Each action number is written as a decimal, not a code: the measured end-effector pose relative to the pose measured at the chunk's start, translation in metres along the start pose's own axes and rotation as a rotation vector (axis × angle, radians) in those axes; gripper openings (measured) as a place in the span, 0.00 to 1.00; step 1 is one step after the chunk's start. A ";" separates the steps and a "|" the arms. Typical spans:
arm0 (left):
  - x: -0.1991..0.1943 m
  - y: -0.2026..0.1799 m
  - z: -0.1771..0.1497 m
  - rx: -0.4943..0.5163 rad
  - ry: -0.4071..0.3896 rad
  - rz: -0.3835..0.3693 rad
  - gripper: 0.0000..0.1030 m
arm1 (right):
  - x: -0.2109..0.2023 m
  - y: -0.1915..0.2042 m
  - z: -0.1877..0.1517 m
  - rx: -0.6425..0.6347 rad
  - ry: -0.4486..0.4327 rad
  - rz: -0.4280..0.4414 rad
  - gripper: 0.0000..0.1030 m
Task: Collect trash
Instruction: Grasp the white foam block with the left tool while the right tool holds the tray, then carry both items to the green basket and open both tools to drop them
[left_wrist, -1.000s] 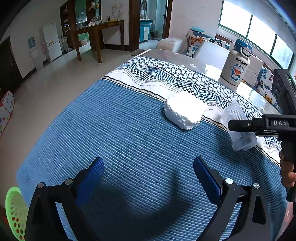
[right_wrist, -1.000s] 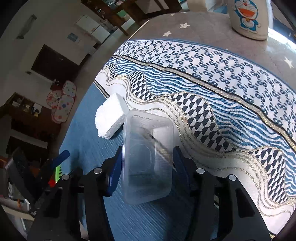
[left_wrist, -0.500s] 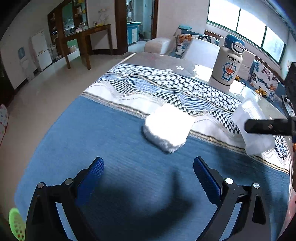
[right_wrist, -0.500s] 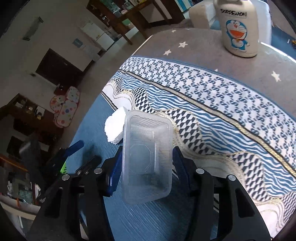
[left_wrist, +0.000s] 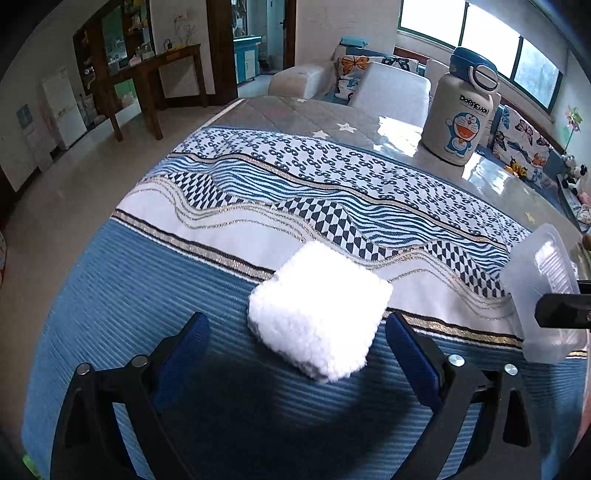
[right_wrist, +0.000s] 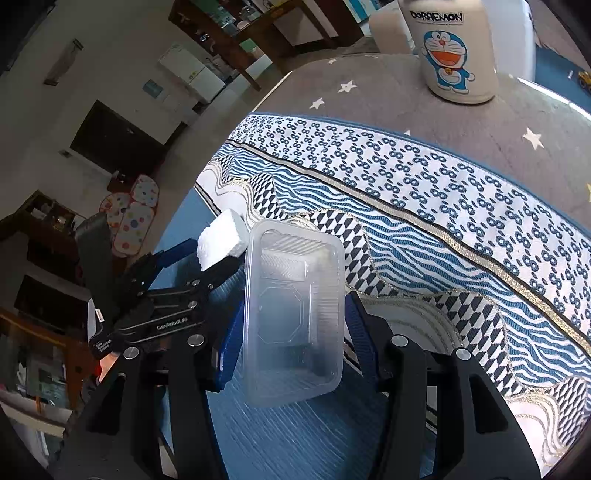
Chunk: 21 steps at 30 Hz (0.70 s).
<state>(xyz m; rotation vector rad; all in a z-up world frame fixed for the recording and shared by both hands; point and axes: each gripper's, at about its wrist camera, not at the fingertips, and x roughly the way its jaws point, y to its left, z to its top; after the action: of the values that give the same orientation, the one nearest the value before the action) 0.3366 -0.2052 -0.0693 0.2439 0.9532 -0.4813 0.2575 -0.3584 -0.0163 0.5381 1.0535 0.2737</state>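
Observation:
A white foam block (left_wrist: 319, 308) lies on the blue striped part of the patterned tablecloth (left_wrist: 110, 295). My left gripper (left_wrist: 297, 345) is open, its blue pads on either side of the block's near end, not touching. The block also shows in the right wrist view (right_wrist: 221, 242), with the left gripper (right_wrist: 207, 258) reaching around it. My right gripper (right_wrist: 293, 330) is shut on a clear plastic container (right_wrist: 293, 310) and holds it above the cloth. That container shows at the right edge of the left wrist view (left_wrist: 543, 291).
A white Doraemon bottle (left_wrist: 461, 110) stands at the far right of the table, also in the right wrist view (right_wrist: 450, 51). The table's left edge drops to bare floor (left_wrist: 74, 177). A sofa with cushions (left_wrist: 369, 81) lies beyond the table.
My left gripper has moved forward to the foam block, which now lies between its open fingers. My right gripper has lifted the clear container off the cloth and drawn back.

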 end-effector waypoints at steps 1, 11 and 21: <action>0.002 -0.001 0.000 0.003 0.003 -0.007 0.80 | 0.000 0.000 -0.001 0.001 0.000 -0.001 0.51; -0.018 -0.001 -0.012 -0.015 -0.038 0.015 0.65 | 0.000 0.017 -0.013 -0.044 -0.017 -0.023 0.51; -0.106 0.037 -0.063 -0.130 -0.126 0.116 0.64 | 0.013 0.076 -0.047 -0.163 -0.001 0.026 0.51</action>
<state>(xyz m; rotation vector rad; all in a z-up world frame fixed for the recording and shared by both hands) 0.2578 -0.1171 -0.0175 0.1481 0.8387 -0.3228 0.2252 -0.2749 -0.0029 0.4053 1.0136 0.3784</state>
